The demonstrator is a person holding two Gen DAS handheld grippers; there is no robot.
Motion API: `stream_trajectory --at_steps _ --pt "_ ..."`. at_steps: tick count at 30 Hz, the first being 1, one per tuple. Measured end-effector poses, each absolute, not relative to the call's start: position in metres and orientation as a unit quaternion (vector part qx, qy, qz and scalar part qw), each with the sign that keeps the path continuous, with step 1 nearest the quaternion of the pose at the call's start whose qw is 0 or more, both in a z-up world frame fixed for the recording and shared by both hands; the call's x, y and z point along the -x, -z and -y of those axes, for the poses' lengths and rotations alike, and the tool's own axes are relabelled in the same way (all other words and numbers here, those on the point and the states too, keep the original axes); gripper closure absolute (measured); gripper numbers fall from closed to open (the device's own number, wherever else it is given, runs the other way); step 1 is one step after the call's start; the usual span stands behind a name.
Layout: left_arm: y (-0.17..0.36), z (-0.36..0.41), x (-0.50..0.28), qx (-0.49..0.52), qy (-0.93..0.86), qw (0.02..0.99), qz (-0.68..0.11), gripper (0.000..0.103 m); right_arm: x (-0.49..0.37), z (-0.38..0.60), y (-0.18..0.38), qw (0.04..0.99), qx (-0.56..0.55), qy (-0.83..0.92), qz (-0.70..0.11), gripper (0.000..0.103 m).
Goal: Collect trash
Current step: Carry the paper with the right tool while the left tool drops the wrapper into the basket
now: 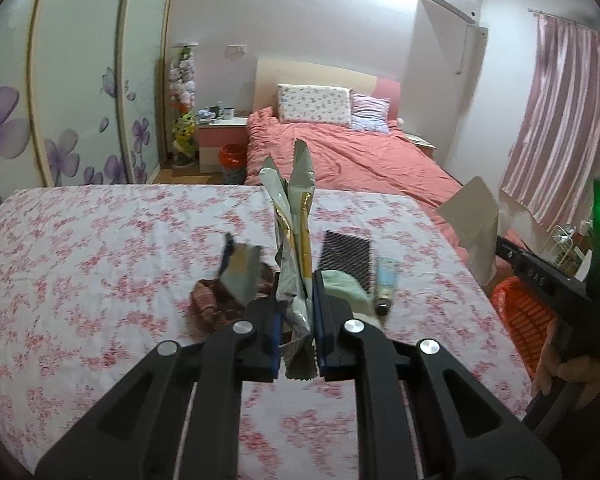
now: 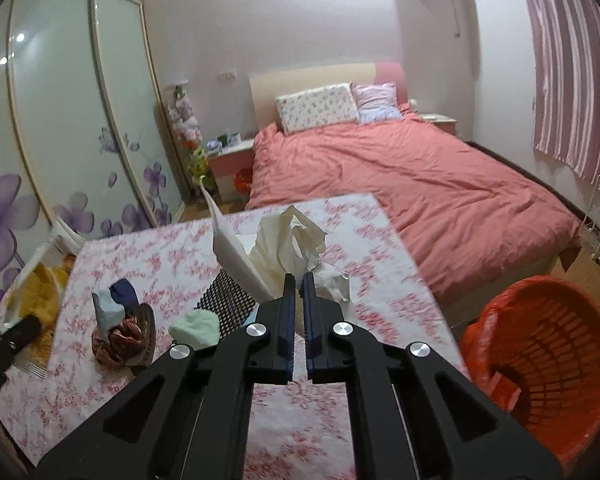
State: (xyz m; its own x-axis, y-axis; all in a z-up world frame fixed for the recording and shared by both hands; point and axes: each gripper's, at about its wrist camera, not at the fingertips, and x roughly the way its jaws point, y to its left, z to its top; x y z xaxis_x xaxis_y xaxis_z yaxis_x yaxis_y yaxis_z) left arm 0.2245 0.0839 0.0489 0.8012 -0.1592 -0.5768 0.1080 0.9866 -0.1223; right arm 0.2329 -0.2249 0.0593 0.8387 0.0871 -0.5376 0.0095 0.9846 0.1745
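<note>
While both hands loaded: left gripper (image 1: pixel 296 320) clamped on snack wrapper (image 1: pixel 294 216), right gripper (image 2: pixel 298 300) pinching tissue wad (image 2: pixel 288 240). Orange basket (image 2: pixel 540 344) sits low, right of right gripper. Probably best: swing over rim before letting go, tissue first, it's floaty.

The table (image 1: pixel 100 260) wears a white cloth with pink flowers. At right of the frame, the basket (image 2: pixel 548 344) is orange and the curtain (image 2: pixel 572 60) pink-striped. The bed (image 2: pixel 400 184) is salmon; purple flowers mark the wardrobe doors (image 1: pixel 60 120).
</note>
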Motion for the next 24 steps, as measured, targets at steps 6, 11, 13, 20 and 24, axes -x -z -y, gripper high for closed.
stream_trajectory --at_steps 6,11,13,20,24 --pt "-0.057 -0.053 -0.216 0.036 0.100 0.948 -0.299 0.089 -0.208 0.248 -0.075 0.962 -0.091 0.004 -0.256 0.099" --pt "-0.062 -0.026 -0.209 0.029 0.127 0.947 -0.294 0.089 -0.187 0.267 -0.079 0.966 -0.096 0.027 -0.238 0.099" --pt "-0.063 -0.015 -0.207 0.026 0.138 0.946 -0.293 0.089 -0.179 0.275 -0.080 0.967 -0.101 0.036 -0.232 0.099" --pt "-0.065 0.039 -0.199 0.014 0.194 0.937 -0.291 0.089 -0.157 0.311 -0.078 0.967 -0.116 0.080 -0.213 0.099" --pt "-0.065 0.075 -0.195 0.009 0.231 0.929 -0.289 0.089 -0.146 0.337 -0.075 0.964 -0.124 0.115 -0.203 0.099"
